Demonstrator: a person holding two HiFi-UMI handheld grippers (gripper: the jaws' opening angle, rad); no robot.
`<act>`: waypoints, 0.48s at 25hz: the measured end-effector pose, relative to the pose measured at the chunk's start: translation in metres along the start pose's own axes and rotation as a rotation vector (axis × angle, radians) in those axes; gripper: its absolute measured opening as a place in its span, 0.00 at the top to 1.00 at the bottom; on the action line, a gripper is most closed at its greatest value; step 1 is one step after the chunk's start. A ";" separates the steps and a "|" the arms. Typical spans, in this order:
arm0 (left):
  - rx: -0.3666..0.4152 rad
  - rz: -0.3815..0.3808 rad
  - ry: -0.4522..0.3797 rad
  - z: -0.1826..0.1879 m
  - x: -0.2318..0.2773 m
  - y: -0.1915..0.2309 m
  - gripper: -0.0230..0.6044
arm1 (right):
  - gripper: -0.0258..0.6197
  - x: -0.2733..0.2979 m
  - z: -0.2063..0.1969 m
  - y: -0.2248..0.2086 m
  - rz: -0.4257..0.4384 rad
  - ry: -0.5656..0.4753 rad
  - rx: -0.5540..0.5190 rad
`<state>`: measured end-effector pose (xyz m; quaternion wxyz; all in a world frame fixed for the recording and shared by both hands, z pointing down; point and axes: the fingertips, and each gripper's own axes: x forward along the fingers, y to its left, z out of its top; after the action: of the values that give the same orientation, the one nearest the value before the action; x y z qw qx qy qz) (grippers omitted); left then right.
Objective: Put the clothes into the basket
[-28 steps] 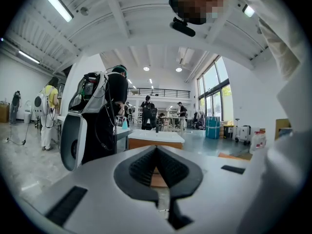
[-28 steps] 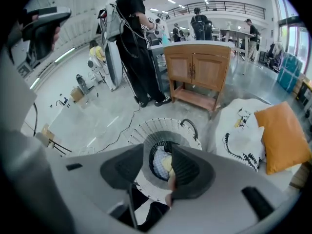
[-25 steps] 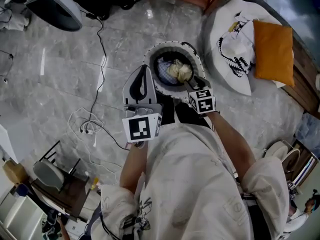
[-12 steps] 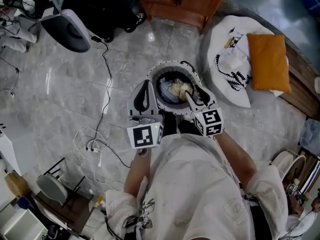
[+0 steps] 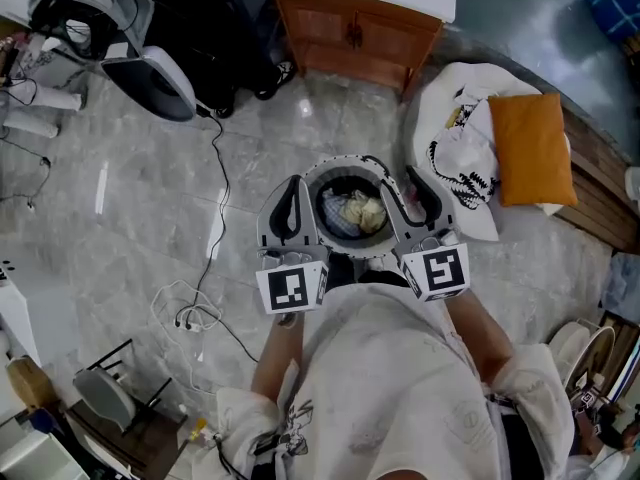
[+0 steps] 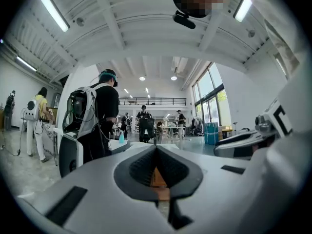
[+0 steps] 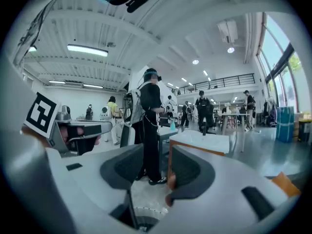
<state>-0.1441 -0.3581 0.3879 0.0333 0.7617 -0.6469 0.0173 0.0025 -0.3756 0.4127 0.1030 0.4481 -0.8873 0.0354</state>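
The round basket (image 5: 312,175) with a white rim stands on the floor just ahead of the person. Inside it lie a cream cloth (image 5: 362,211) and a blue checked cloth (image 5: 338,225). My left gripper (image 5: 291,184) hangs over the basket's left rim, shut, with nothing between its pads (image 6: 156,151). Over the right rim my right gripper (image 5: 410,186) is open and empty; in the right gripper view (image 7: 157,165) there is a clear gap between its jaws. Both point level, out into the hall. A bit of the basket rim (image 7: 145,224) shows below the right jaws.
A white cushion (image 5: 450,128) with an orange pillow (image 5: 530,148) lies to the right. A wooden cabinet (image 5: 360,33) stands beyond the basket. Cables (image 5: 195,303) trail on the floor at left, near a black and white chair (image 5: 150,78). Several people (image 7: 148,126) stand in the hall.
My right gripper was down on the cream cloth in the basket; it has let go and lifted up to the right. The left gripper rose slightly. The cloth stays in the basket.
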 end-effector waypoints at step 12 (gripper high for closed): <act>0.044 -0.004 -0.081 0.042 0.003 0.000 0.96 | 0.78 -0.006 0.055 -0.020 -0.075 -0.148 0.002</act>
<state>-0.1447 -0.3641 0.3459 -0.0096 0.7635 -0.6457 0.0008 0.0133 -0.3916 0.3567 0.0381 0.4823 -0.8752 -0.0007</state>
